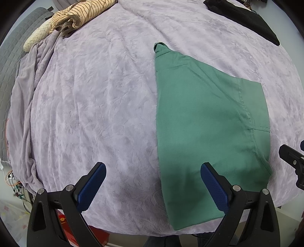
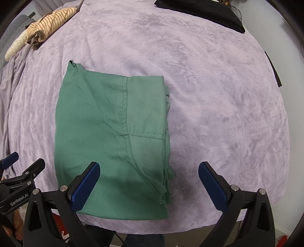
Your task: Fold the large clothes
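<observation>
A green garment [image 1: 205, 121] lies folded into a long flat rectangle on the lilac bedspread [image 1: 98, 106], near the bed's front edge. It also shows in the right wrist view [image 2: 112, 142], with its layered edges on the right side. My left gripper [image 1: 153, 188] is open and empty, hovering above the garment's left front edge. My right gripper [image 2: 149, 187] is open and empty above the garment's right front corner. The right gripper's body shows at the right edge of the left wrist view [image 1: 292, 161]; the left gripper shows at the left edge of the right wrist view [image 2: 17, 178].
A striped beige garment [image 1: 76, 17] lies bunched at the far left of the bed, also in the right wrist view [image 2: 45, 26]. A black garment [image 1: 245, 19] lies at the far right, also in the right wrist view [image 2: 205, 11]. A grey quilted cover [image 1: 11, 57] is beyond the left edge.
</observation>
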`<state>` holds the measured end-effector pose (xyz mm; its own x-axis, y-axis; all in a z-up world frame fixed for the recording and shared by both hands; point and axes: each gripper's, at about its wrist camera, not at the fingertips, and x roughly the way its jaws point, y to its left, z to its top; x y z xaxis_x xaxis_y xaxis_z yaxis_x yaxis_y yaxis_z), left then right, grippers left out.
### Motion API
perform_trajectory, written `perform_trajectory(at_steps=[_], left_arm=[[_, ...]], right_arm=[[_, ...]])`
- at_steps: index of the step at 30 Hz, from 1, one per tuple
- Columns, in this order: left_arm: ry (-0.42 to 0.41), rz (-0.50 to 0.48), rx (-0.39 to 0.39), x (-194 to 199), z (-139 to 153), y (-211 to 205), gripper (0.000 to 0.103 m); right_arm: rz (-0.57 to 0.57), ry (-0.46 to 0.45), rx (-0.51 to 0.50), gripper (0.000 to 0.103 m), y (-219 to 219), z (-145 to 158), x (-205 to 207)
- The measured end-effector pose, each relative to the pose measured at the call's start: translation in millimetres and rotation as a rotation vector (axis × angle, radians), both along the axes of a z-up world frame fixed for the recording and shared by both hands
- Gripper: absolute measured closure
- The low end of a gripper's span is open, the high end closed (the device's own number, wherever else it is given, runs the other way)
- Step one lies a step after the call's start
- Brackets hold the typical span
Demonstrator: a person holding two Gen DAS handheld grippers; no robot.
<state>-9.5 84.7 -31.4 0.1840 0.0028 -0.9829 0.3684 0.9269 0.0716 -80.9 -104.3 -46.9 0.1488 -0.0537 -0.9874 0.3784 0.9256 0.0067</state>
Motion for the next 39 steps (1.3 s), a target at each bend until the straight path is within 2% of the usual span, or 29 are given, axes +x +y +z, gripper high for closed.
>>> perform_trajectory(at_steps=[39], left_arm=[[0.016, 0.007, 0.001, 1.2, -2.7, -4.3, 0.003]], right_arm=[[0.017, 0.011, -0.004, 0.0, -2.3, 0.2, 5.9]])
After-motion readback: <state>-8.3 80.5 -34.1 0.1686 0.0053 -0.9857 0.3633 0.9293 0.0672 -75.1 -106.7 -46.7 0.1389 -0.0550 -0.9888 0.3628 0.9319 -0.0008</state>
